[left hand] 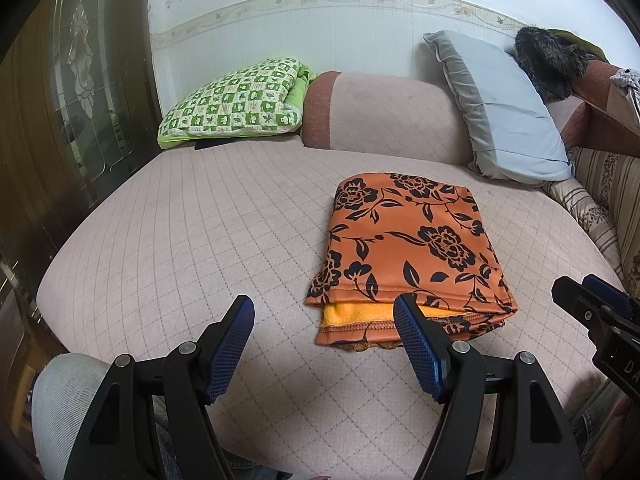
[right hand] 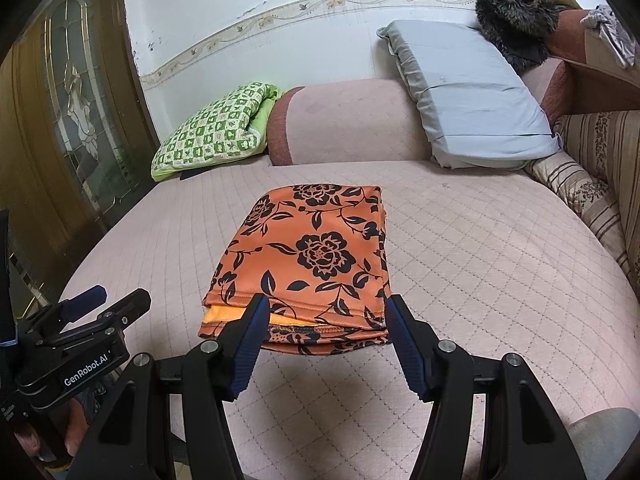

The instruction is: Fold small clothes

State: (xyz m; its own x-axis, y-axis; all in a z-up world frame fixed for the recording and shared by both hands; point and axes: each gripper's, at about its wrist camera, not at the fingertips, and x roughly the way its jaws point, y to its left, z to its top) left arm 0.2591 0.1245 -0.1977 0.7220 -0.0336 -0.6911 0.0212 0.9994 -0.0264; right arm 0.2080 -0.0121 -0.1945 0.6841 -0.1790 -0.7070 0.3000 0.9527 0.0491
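Lying folded on the bed — garment; left claw and right claw both gape apart, empty.

Left of garment: bare bed, passable.
Right of garment: bare bed, passable.
Far edge: bolster, green cushion, grey pillow block.
Right edge: striped cushion.

Two black hand-held grippers with blue ribbed pads, both spread wide, holding nothing.

Left black gripper held low, pointing forward, blue ribbed pads well apart. Right black gripper likewise level and forward, jaws parted wide, blue pads gripping nothing. Side by side, near each other, not touching.
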